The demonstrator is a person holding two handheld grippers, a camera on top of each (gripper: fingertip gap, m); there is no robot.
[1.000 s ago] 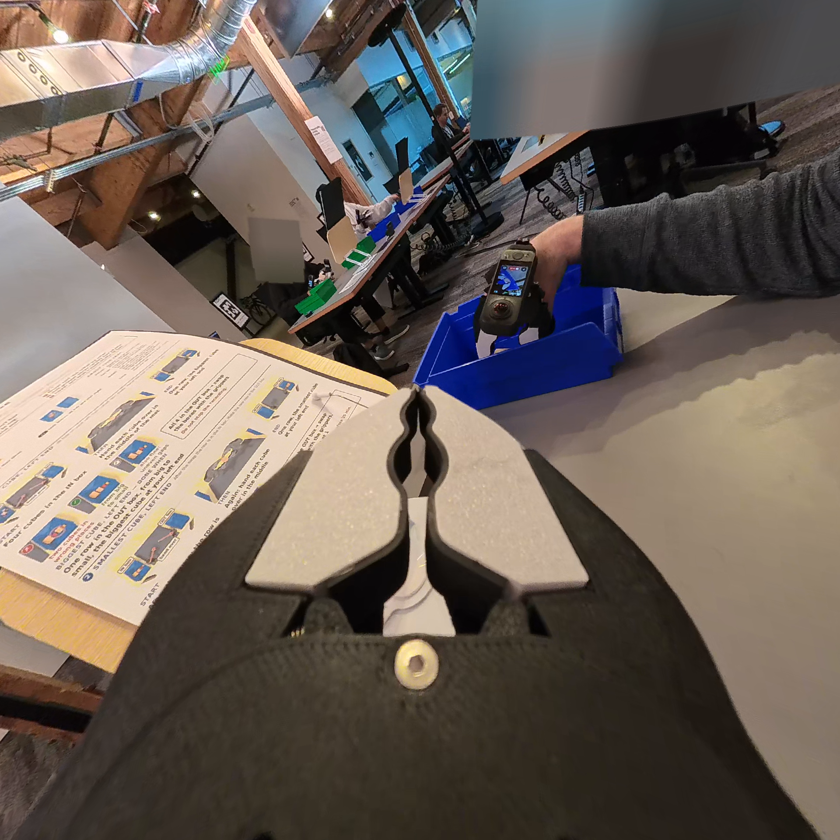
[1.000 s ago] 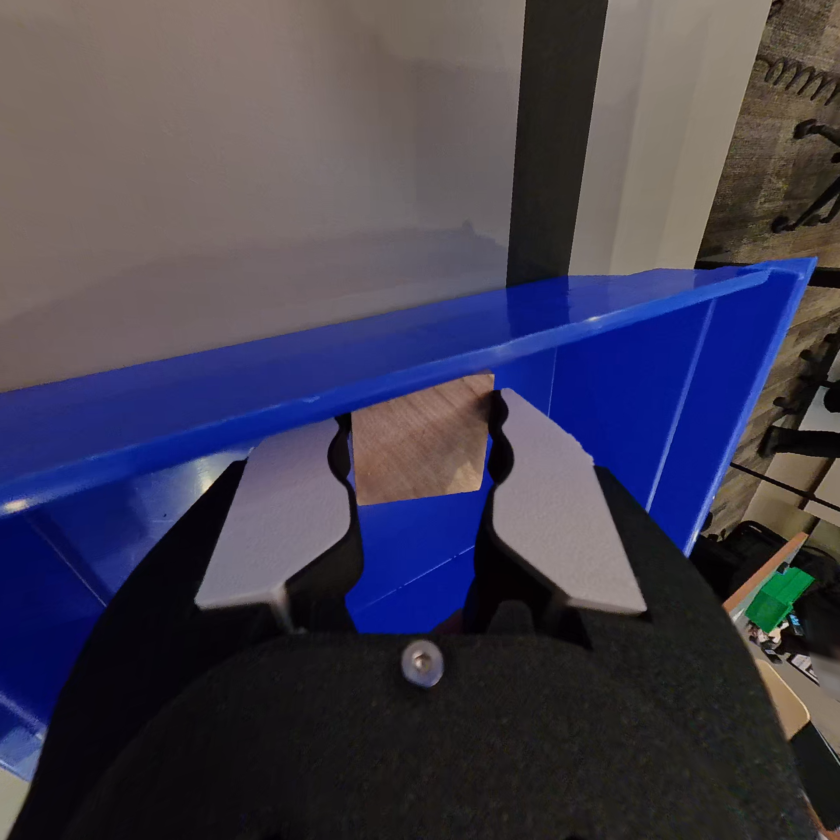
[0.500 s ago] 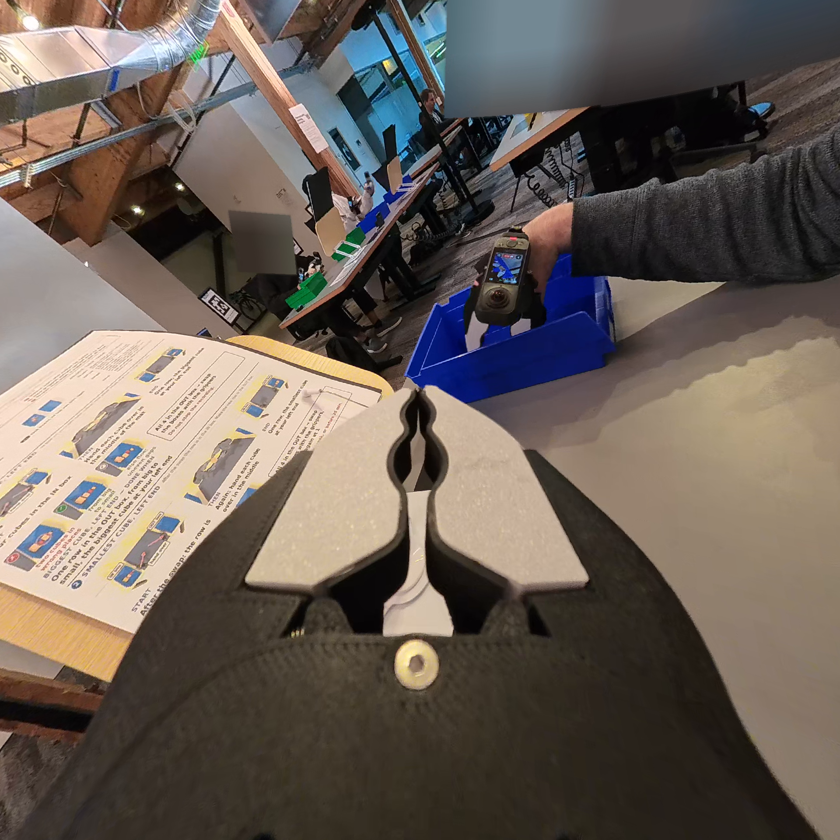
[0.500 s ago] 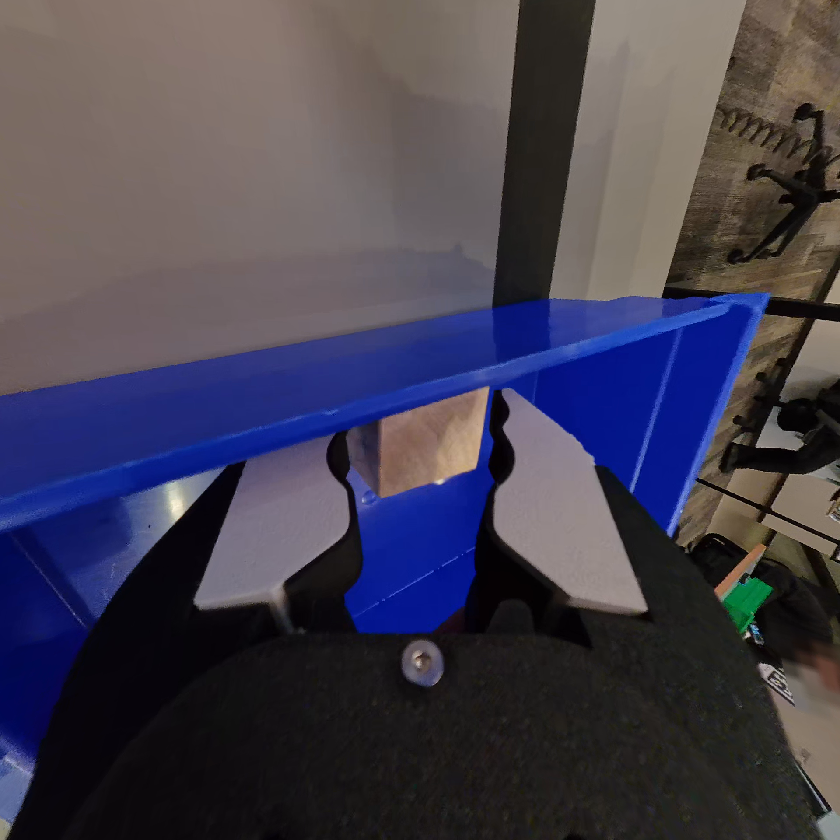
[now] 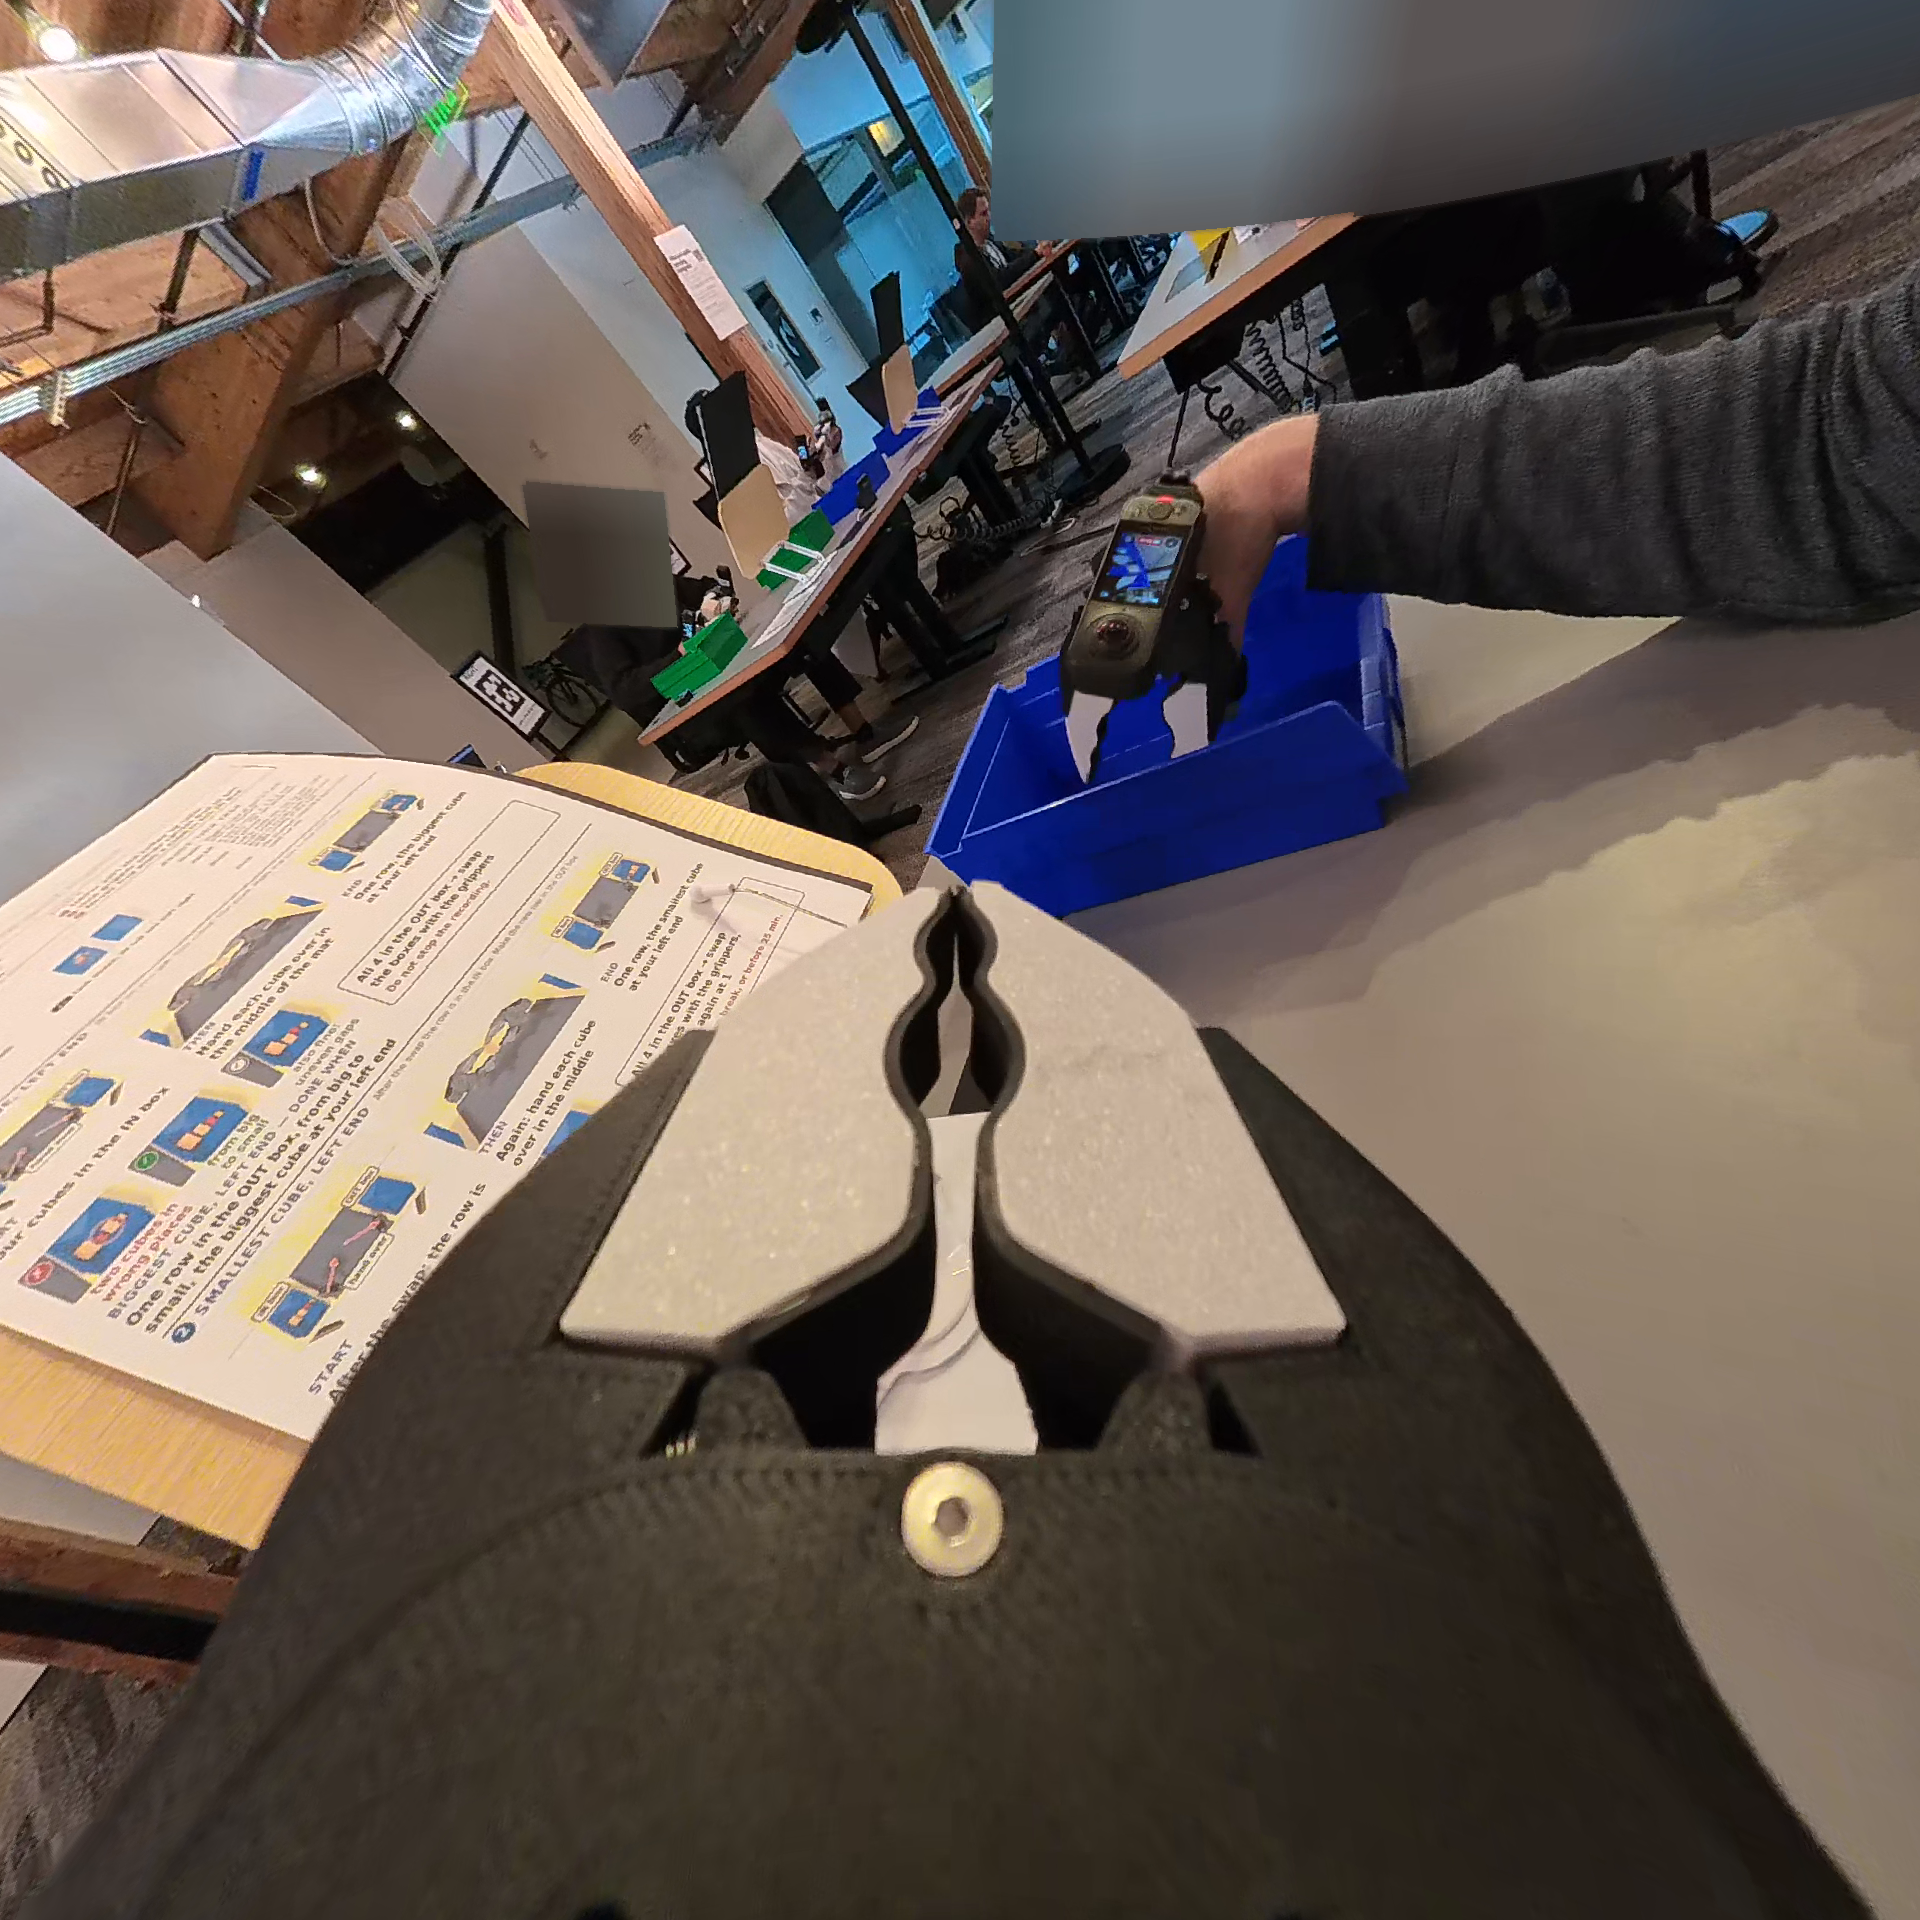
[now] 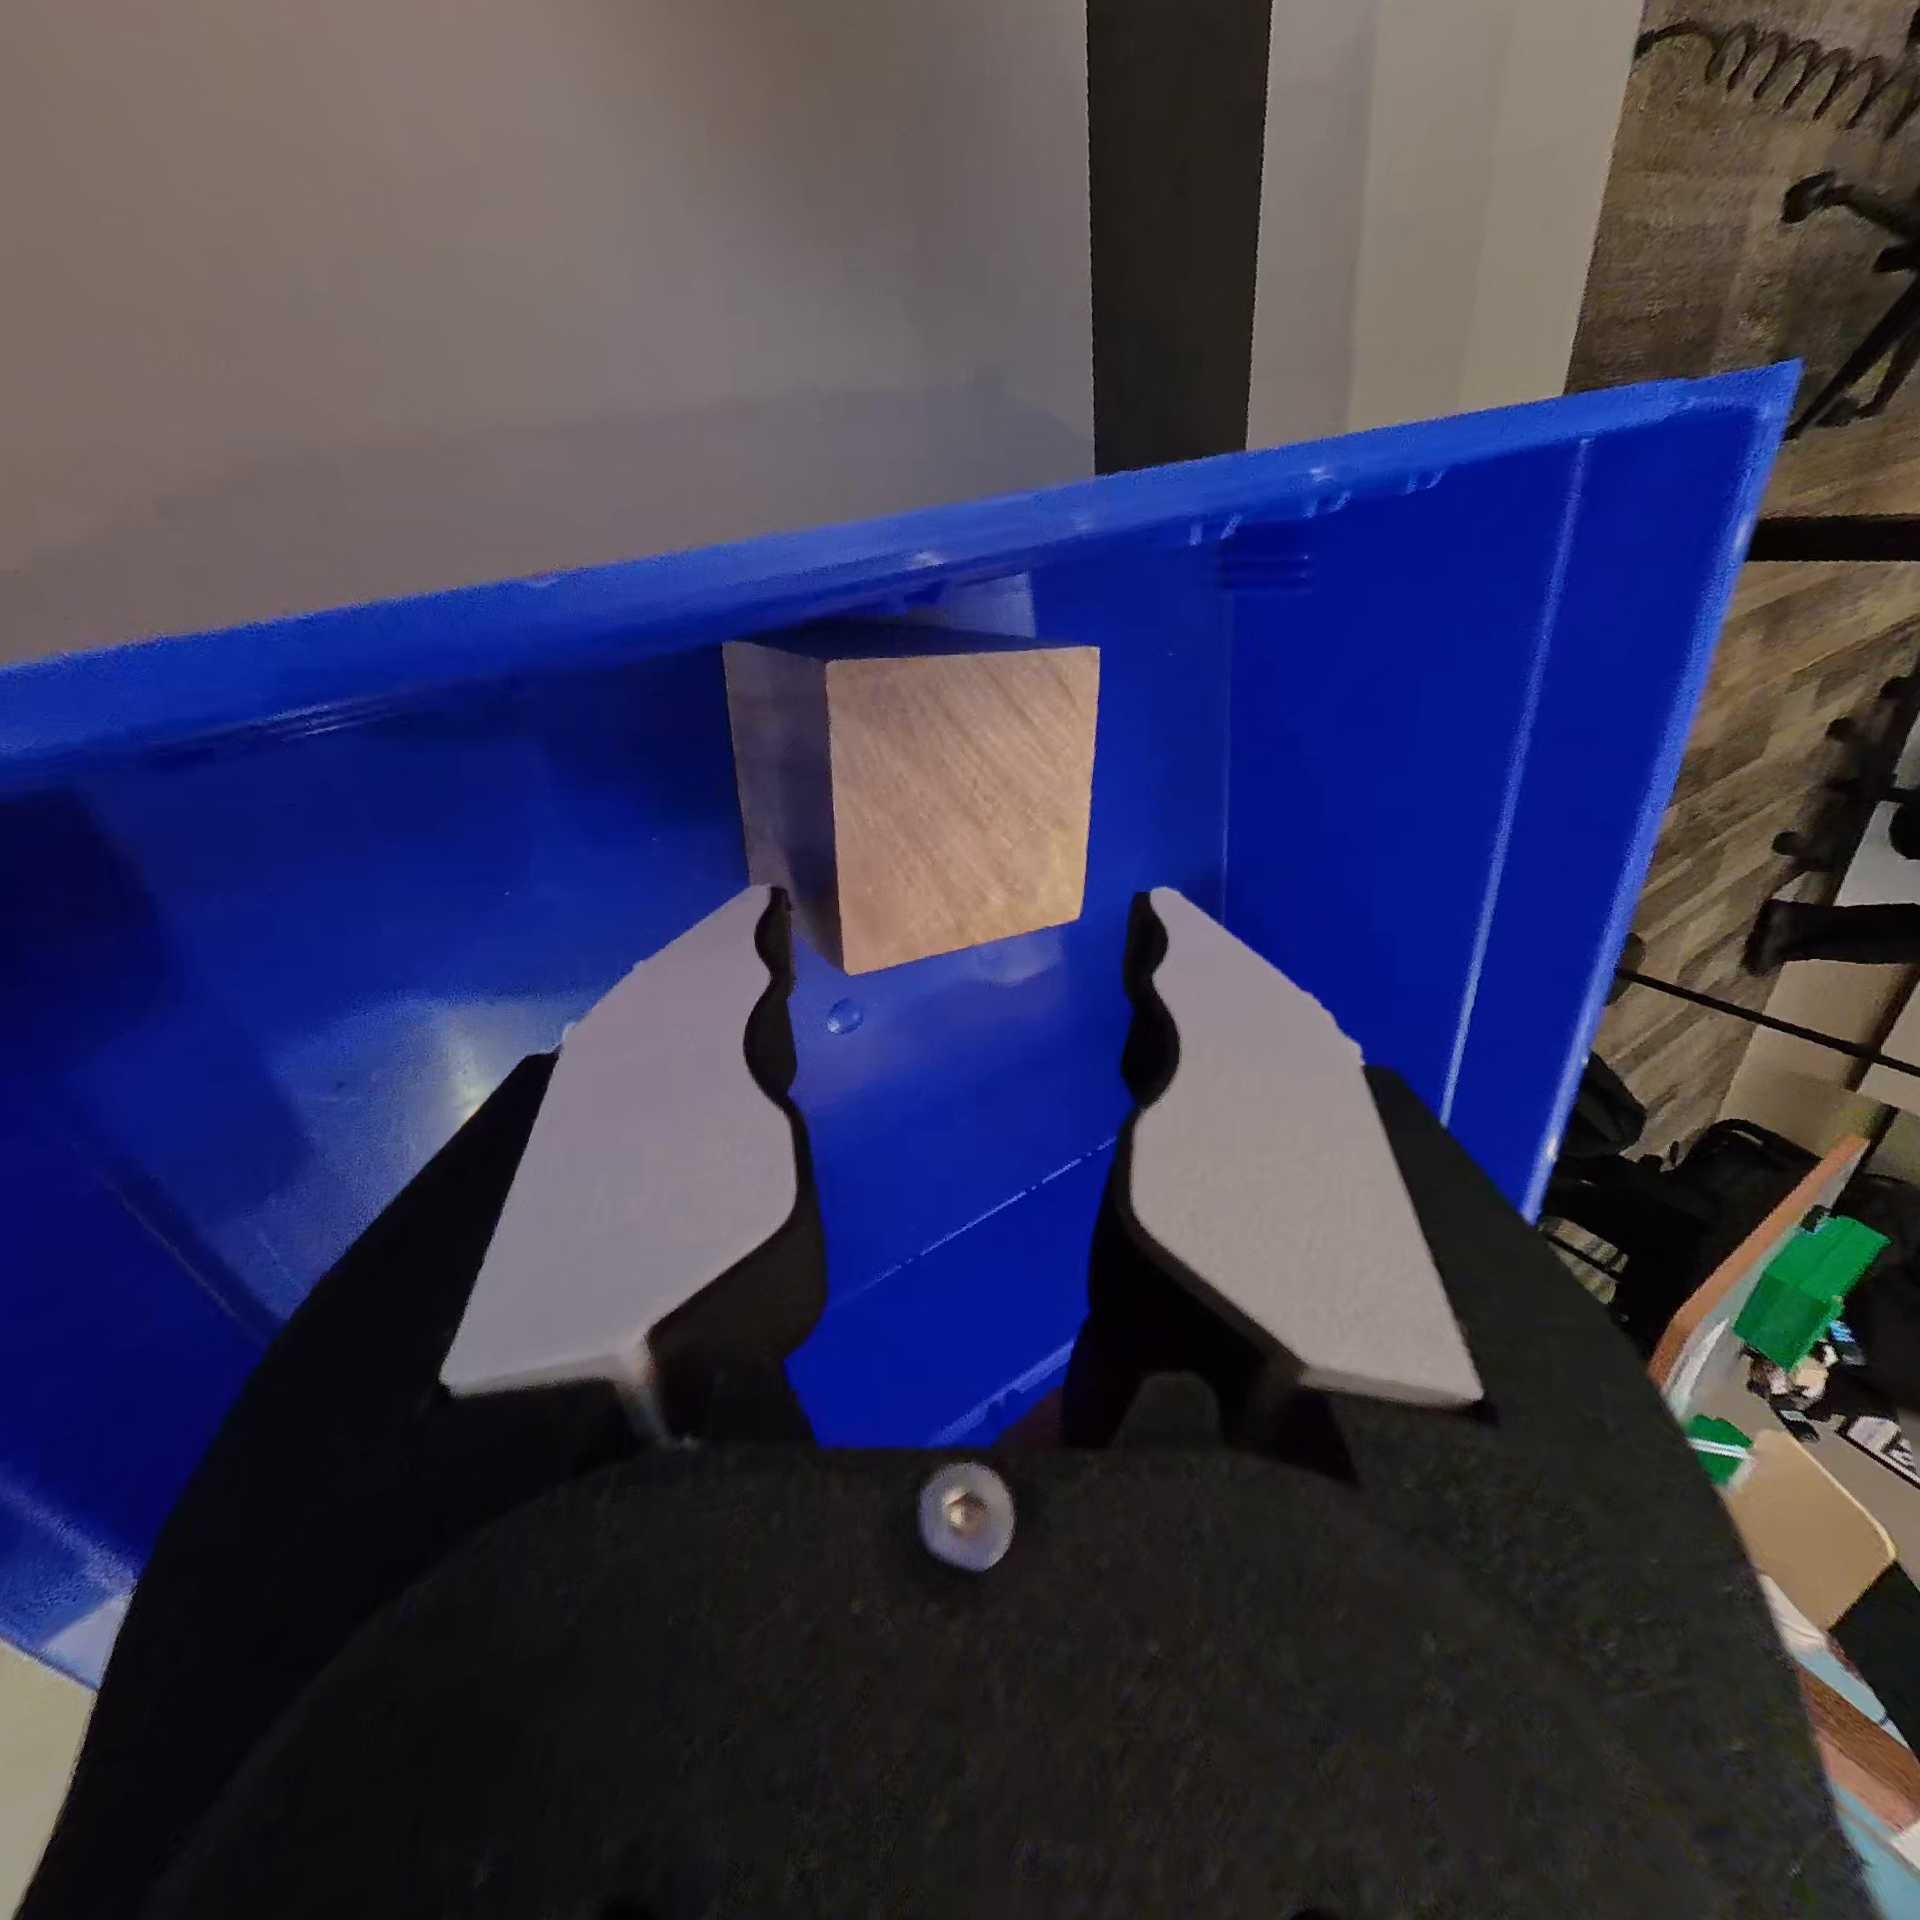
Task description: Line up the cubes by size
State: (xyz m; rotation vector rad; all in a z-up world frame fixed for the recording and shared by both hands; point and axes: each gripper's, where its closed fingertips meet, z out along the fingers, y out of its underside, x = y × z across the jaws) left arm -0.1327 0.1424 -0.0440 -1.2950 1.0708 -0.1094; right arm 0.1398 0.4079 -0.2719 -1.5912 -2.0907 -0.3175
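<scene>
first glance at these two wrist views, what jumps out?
In the right wrist view, a wooden cube sits inside the blue bin, just beyond the open fingers of the right hand-held gripper, which do not touch it. In the left wrist view, the left hand-held gripper is shut with nothing in it above the grey table, with a printed instruction sheet on a board to its left.

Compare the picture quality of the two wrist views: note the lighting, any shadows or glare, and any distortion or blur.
Left wrist view: wide-angle bending of the beams and table edges, a warm patch of light and soft shadows on the grey table, a greyed-out patch at the top. Right wrist view: dimmer, glossy reflections on the blue bin floor, the wooden cube lit on one face and shaded on its left face, blur at the right edge.
</scene>
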